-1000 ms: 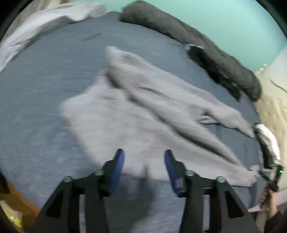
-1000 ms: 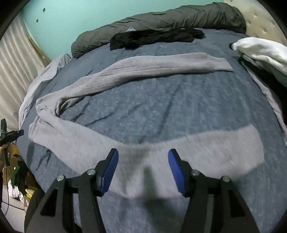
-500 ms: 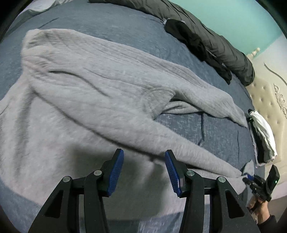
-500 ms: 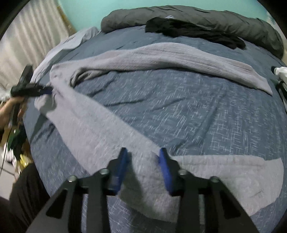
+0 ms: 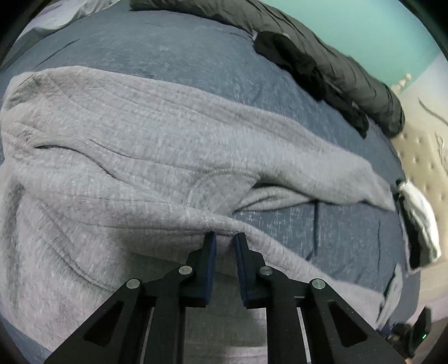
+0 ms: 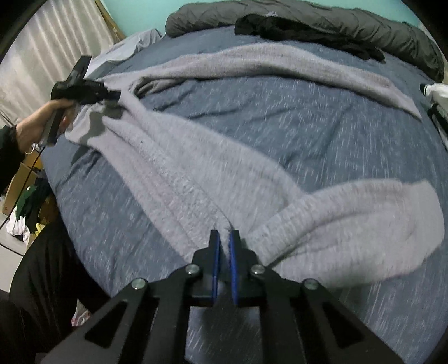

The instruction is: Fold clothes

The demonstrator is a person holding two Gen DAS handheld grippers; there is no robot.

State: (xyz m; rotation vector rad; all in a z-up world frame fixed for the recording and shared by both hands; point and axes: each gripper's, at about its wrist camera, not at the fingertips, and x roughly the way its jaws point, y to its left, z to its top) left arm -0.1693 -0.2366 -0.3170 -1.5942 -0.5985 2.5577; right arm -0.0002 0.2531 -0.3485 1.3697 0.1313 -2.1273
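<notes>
Both grippers, wide apart half a second ago, now stand pinched on cloth: the left gripper (image 5: 225,238) nips a ridge of the grey sweater (image 5: 117,156) near its collar and lower sleeve, and the right gripper (image 6: 224,238) is clamped on the lower sleeve (image 6: 350,226), which has bunched and curled toward it where it lay flat before. Location of the task's thing: one grey knitted sweater, spread across the blue bed sheet (image 6: 280,117), body at the person's left, both sleeves running out to the right, the upper sleeve (image 6: 280,64) lying straight and apart from the lower. Step in hand, as judged: a two-point grasp made, the near sleeve gathered for lifting. Next move calls for raising both pinches together, keeping the knit taut between them so that it does not sag or slip, and carrying the sleeve over onto the body. Count: grippers, two; sweaters, one; sleeves, two; dark rolled duvet (image 6: 322,16) along the far edge, one; black garment (image 6: 302,30) in front of it, one; white-and-black folded pile (image 5: 420,221) by the headboard, one; the person's hand (image 6: 36,128), one in view.
</notes>
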